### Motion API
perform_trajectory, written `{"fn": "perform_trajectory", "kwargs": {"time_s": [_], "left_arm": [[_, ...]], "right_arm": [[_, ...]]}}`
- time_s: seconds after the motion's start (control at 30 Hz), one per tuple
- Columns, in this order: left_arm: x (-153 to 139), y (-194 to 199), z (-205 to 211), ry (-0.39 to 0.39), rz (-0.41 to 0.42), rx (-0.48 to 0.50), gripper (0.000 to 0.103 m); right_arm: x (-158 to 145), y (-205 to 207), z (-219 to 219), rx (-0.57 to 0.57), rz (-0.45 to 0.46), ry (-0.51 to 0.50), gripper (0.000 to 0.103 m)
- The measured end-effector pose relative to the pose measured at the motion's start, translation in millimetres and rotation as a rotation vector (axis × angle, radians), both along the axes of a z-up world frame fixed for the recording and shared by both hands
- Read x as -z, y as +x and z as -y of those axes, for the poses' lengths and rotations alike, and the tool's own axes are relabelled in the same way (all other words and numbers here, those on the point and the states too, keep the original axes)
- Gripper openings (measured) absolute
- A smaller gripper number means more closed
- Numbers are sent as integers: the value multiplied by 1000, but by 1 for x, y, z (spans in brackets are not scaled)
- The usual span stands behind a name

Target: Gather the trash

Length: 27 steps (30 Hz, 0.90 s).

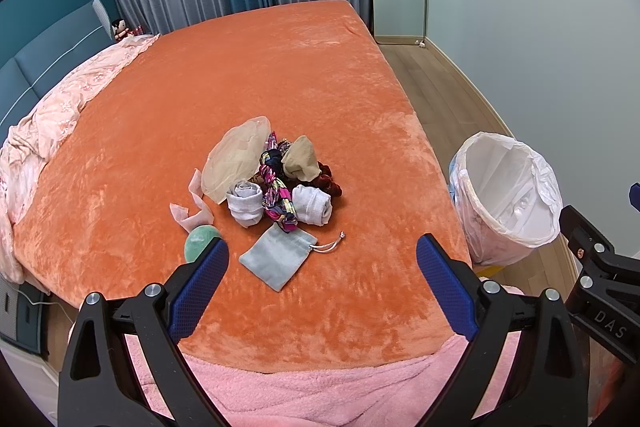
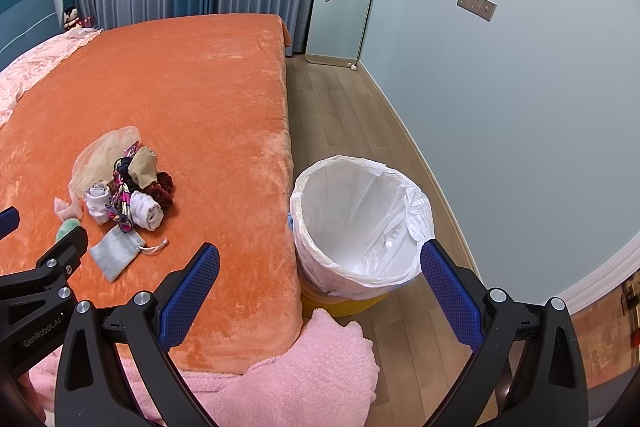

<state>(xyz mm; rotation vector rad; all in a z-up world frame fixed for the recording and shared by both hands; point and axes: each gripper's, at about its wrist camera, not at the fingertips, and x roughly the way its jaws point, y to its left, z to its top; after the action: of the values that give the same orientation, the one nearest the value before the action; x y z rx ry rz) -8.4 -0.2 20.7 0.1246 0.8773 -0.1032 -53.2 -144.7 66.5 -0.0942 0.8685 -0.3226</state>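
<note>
Trash lies in a small heap (image 1: 276, 179) on the orange bed cover (image 1: 248, 75), toward its near edge and nearer the right edge than the left. In the heap are two rolled white socks (image 1: 245, 203), a tan sock (image 1: 300, 163), a patterned scarf (image 1: 278, 199), a dark red scrunchie (image 1: 328, 181) and a sheer beige net (image 1: 236, 159). Just in front of it, apart from the rest, a grey drawstring pouch (image 1: 276, 257) lies flat with its cord toward the right edge. A pale pink strip (image 1: 192, 207) and a green ball (image 1: 200, 241) sit at the heap's left side, the ball partly hidden behind a gripper finger.

Beside the bed's right edge, near the near corner, a bin (image 2: 360, 227) stands on the wood floor, lined with a white bag and seemingly empty.

Left gripper (image 1: 322, 255) hovers over the near edge with its blue pads spread wide, holding nothing, the pouch between them in view. Right gripper (image 2: 320, 263) is also spread wide and empty, framing the bed's right edge and the bin. A pink blanket (image 2: 304, 367) covers the near corner.
</note>
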Motion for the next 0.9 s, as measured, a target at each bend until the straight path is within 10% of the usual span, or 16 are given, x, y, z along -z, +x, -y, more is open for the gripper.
{"fn": "perform_trajectory", "kwargs": {"time_s": [0.9], "left_arm": [[0, -1, 0, -3, 1, 0, 90]], "right_arm": [[-4, 2, -2, -2, 9, 6, 96]]}}
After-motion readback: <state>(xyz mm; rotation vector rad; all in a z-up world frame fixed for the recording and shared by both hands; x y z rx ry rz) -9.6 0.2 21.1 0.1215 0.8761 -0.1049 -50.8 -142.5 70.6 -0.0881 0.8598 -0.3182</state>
